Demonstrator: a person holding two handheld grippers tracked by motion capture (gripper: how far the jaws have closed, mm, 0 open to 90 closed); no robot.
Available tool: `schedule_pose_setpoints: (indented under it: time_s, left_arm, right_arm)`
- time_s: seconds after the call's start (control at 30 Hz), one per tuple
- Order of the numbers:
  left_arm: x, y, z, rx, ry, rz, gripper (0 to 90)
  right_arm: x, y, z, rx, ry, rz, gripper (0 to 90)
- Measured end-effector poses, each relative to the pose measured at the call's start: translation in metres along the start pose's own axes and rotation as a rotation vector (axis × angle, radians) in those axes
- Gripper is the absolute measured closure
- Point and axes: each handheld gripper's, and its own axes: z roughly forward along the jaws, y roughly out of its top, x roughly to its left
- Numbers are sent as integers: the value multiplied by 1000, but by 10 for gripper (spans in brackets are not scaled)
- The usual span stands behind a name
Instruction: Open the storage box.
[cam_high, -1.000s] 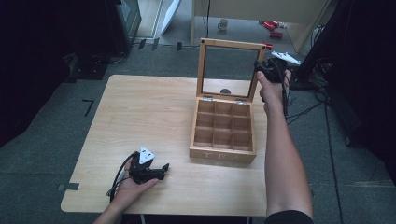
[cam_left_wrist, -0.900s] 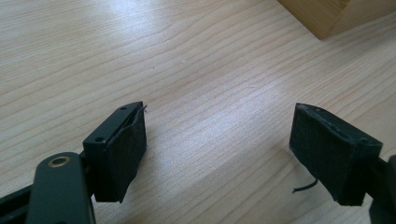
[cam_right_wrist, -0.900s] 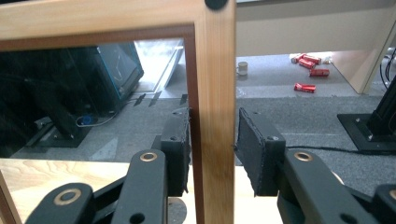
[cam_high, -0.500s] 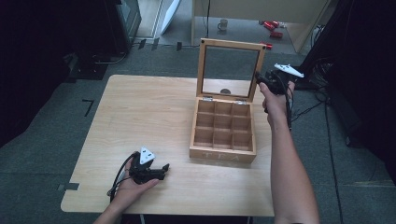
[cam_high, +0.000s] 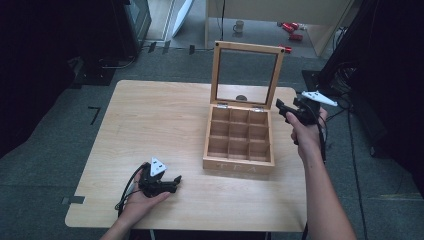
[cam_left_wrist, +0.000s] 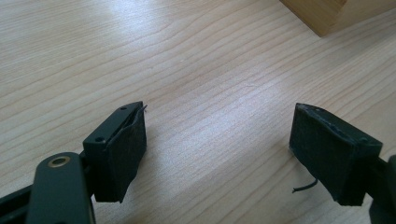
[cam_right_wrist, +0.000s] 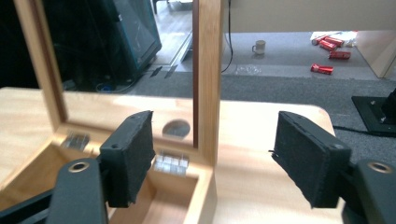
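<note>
Box: light wooden nine-compartment tea box (cam_high: 239, 145) mid-table, glass-paned lid (cam_high: 248, 75) upright | Right gripper (cam_high: 289, 110) beside lid's edge — jaws just opening, empty | Left gripper (cam_high: 169, 184) resting, wide, empty | Handling: rigid frame, fragile pane — grip the wood.

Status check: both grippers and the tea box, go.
Right gripper open beside the tea box lid, fingers just opening, gripping nothing. Left gripper open, resting on the table. Tea box open, compartments look empty. Nothing in the way.
</note>
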Motion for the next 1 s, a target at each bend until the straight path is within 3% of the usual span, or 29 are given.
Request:
schedule_pose_setpoints:
  time_s: [0.07,0.17,0.27,0.4,0.67,1.0]
  left_arm:
    - [0,0,0,0,0,0,194]
    - [0,0,0,2,1,2,194]
    - [0,0,0,2,2,3,194]
    - [0,0,0,3,4,7,194]
    - [-1,0,0,3,5,7,194]
    - [-1,0,0,3,7,8,194]
  right_arm:
    - [-1,-4,-6,1,4,-5,252]
    - [-2,-25,-27,22,16,-22,199]
    - [-4,-43,-38,41,-3,-38,167]
    - [-9,-67,-51,51,-37,-23,154]
    - [-9,-111,-73,121,-37,-38,141]
    - [-8,-156,-97,196,-32,-11,128]
